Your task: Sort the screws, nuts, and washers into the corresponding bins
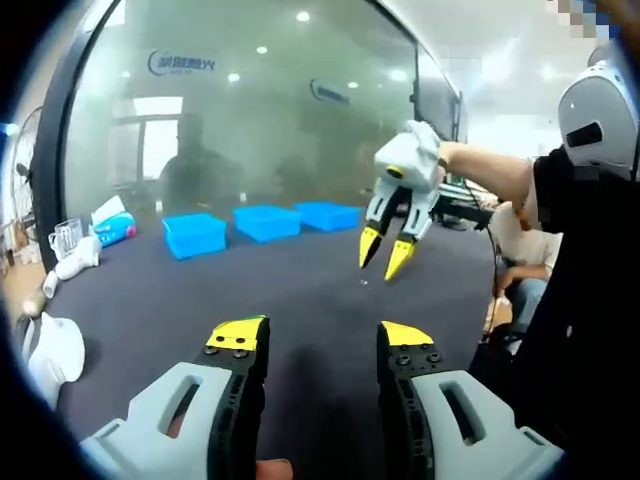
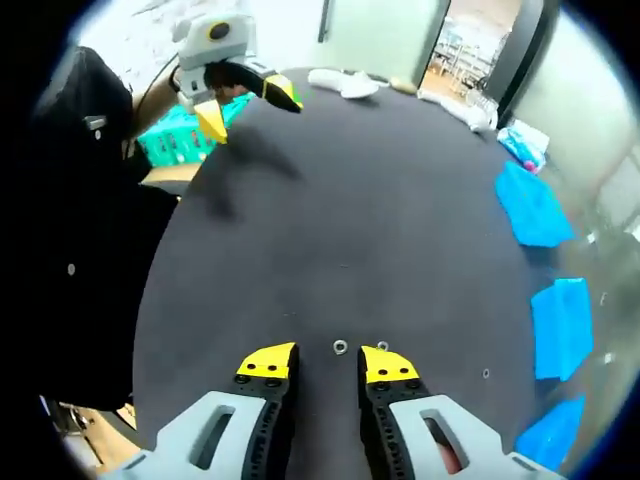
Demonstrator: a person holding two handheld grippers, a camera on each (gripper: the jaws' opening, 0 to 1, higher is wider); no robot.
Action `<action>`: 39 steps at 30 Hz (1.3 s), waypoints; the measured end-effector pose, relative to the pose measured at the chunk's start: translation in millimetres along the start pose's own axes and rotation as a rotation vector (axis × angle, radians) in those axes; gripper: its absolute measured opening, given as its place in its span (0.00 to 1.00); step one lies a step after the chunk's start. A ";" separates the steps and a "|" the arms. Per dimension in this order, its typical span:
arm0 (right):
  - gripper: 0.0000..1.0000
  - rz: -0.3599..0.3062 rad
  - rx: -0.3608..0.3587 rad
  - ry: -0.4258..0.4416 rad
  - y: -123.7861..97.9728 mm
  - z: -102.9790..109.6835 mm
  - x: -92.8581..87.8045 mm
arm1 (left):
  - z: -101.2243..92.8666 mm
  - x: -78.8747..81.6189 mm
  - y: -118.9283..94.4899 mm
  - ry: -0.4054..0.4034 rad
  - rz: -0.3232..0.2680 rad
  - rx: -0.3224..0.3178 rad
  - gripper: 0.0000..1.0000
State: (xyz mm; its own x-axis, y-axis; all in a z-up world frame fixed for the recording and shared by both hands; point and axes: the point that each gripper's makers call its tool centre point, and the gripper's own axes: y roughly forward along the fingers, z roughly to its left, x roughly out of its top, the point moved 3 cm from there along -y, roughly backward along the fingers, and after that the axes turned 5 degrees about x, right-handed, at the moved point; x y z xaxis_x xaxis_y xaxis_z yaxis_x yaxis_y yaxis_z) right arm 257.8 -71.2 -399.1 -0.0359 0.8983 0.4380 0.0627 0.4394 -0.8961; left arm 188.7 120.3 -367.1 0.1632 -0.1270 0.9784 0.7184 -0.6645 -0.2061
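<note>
Three blue bins stand in a row at the far side of the dark round table [image 1: 300,290]: left bin [image 1: 195,235], middle bin [image 1: 266,222], right bin [image 1: 328,215]. In the right gripper view they lie along the right edge [image 2: 530,205], [image 2: 562,315], [image 2: 555,430]. My left gripper [image 1: 320,335] is open over bare table, and it also shows held high at the table's edge [image 2: 245,105]. My right gripper [image 2: 327,362] is open, hanging above the table [image 1: 385,252]. A small ring-shaped part [image 2: 340,347] lies just beyond its tips, a second [image 2: 381,348] beside it, a third [image 2: 486,374] farther right.
A person in black stands at the table's edge [image 2: 90,200]. A teal basket [image 2: 185,135] sits off the table behind the left gripper. White objects [image 2: 345,82] and a cup [image 1: 65,238] line the rim. A glass wall [image 1: 250,120] rises behind the bins.
</note>
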 end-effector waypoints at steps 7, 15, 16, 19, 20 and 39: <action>0.19 0.059 0.040 -0.013 11.0 -1.6 -1.2 | 1.3 -1.0 -2.9 -0.008 -0.004 0.007 0.42; 0.16 0.095 0.083 -0.013 15.6 -3.4 -3.3 | 0.7 -4.5 -2.7 -0.011 0.008 -0.001 0.42; 0.15 0.096 0.093 -0.003 15.8 -3.0 -3.6 | 0.5 -4.8 -2.4 -0.012 0.009 -0.002 0.42; 0.13 0.094 0.104 0.008 16.3 -2.4 -4.0 | -0.1 -5.3 -2.1 -0.013 0.010 -0.006 0.42; 0.11 0.093 0.104 0.010 16.4 -2.7 -4.1 | -0.2 -5.5 -1.9 -0.014 0.009 -0.006 0.42; 0.03 0.036 0.047 0.010 6.3 -6.6 -3.8 | -1.6 -4.2 -1.7 -0.012 0.009 -0.007 0.42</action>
State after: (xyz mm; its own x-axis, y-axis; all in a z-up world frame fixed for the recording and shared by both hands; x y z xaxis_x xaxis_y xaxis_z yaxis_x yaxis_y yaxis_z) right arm 264.9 -71.8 -406.0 -0.0248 0.9136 0.4059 0.0168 0.4063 -0.9136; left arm 185.7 120.7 -370.7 0.1777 -0.1236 0.9763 0.7125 -0.6682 -0.2142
